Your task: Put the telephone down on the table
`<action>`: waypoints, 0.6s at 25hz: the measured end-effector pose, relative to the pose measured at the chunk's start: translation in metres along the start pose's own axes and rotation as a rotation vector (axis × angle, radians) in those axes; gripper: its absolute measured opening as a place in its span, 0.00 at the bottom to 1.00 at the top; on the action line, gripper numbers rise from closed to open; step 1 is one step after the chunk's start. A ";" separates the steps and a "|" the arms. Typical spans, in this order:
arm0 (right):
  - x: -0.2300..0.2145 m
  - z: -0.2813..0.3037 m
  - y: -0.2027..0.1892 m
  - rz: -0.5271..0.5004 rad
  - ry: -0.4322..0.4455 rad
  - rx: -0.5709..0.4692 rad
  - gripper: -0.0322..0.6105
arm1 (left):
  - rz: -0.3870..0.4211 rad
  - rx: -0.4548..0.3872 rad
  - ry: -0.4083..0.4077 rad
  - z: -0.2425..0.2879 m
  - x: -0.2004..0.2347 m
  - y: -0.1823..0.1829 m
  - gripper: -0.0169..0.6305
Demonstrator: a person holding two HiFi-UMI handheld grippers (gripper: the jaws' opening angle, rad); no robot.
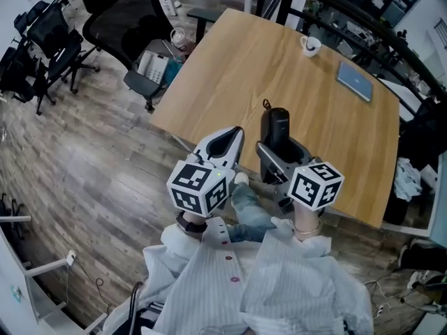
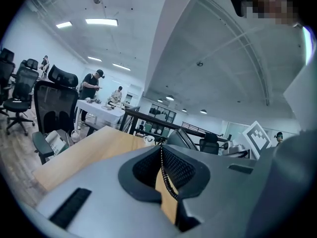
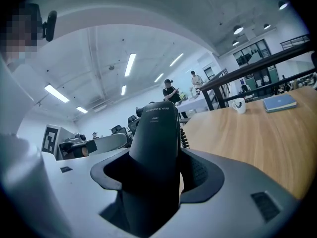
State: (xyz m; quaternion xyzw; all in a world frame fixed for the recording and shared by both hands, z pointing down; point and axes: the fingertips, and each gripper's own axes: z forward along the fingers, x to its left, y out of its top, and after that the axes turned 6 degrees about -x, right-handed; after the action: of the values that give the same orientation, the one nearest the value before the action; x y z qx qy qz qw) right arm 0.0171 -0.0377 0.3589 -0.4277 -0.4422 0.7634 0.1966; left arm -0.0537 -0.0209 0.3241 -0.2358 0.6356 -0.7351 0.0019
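Note:
The black telephone handset stands upright above the near edge of the wooden table. My right gripper is shut on its lower part, and in the right gripper view the handset fills the space between the jaws. A short piece of coiled cord shows at its top. My left gripper is just left of it, over the table edge. Its jaws are nearly together, with a thin black coiled cord running into the gap between them.
The grey telephone base lies on the seat of a black office chair left of the table. A white cup and a blue notebook sit at the table's far side. Wooden floor lies to the left.

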 end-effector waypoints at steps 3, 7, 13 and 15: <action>-0.012 0.024 0.019 -0.006 0.019 0.002 0.54 | 0.004 -0.009 0.010 0.026 0.016 0.013 0.05; -0.030 0.050 0.040 -0.018 0.038 -0.003 0.54 | 0.011 -0.015 0.021 0.056 0.033 0.023 0.05; -0.054 0.070 0.064 -0.021 0.034 -0.011 0.54 | 0.016 -0.017 0.017 0.093 0.047 0.032 0.05; -0.060 0.072 0.070 -0.018 0.026 -0.020 0.54 | 0.016 -0.014 0.010 0.102 0.050 0.035 0.05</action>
State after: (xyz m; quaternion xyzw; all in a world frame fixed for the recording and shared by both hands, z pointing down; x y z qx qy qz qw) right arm -0.0039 -0.1521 0.3458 -0.4354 -0.4513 0.7515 0.2049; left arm -0.0724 -0.1378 0.3172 -0.2270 0.6427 -0.7317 0.0029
